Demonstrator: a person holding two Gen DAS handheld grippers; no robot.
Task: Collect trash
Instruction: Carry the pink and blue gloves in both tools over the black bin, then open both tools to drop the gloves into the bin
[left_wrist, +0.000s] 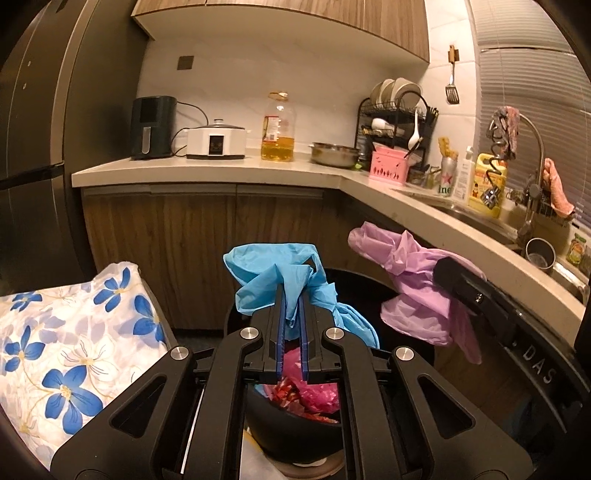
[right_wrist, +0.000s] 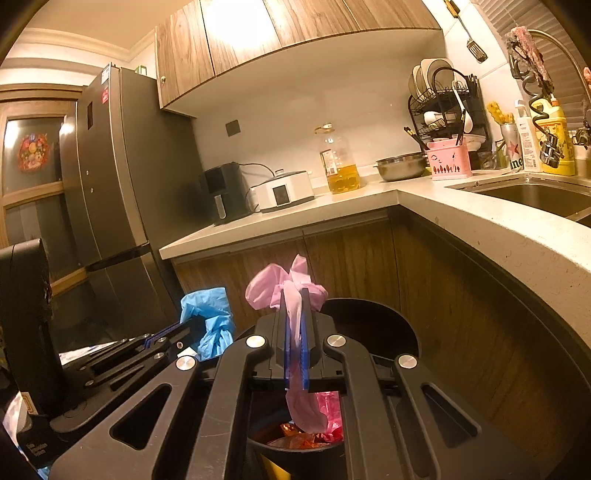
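My left gripper (left_wrist: 291, 291) is shut on a crumpled blue plastic bag (left_wrist: 266, 273), which bunches up above and around the fingertips. My right gripper (right_wrist: 294, 293) is shut on a pale pink plastic bag (right_wrist: 273, 288); a tail of that bag hangs down behind the pads. Both bags are held over a black round trash bin (right_wrist: 384, 325) with red and pink wrappers (left_wrist: 310, 395) inside. In the left wrist view the right gripper (left_wrist: 448, 275) shows at the right with the pink bag (left_wrist: 402, 273). In the right wrist view the left gripper (right_wrist: 192, 325) and the blue bag (right_wrist: 210, 314) show at the left.
A flowered cushion (left_wrist: 66, 339) lies left of the bin. An L-shaped counter (left_wrist: 221, 168) with wooden cabinet doors runs behind and to the right, carrying appliances, an oil bottle (left_wrist: 277, 129) and a dish rack. A sink (right_wrist: 535, 195) is at the right, a fridge (right_wrist: 110, 184) at the left.
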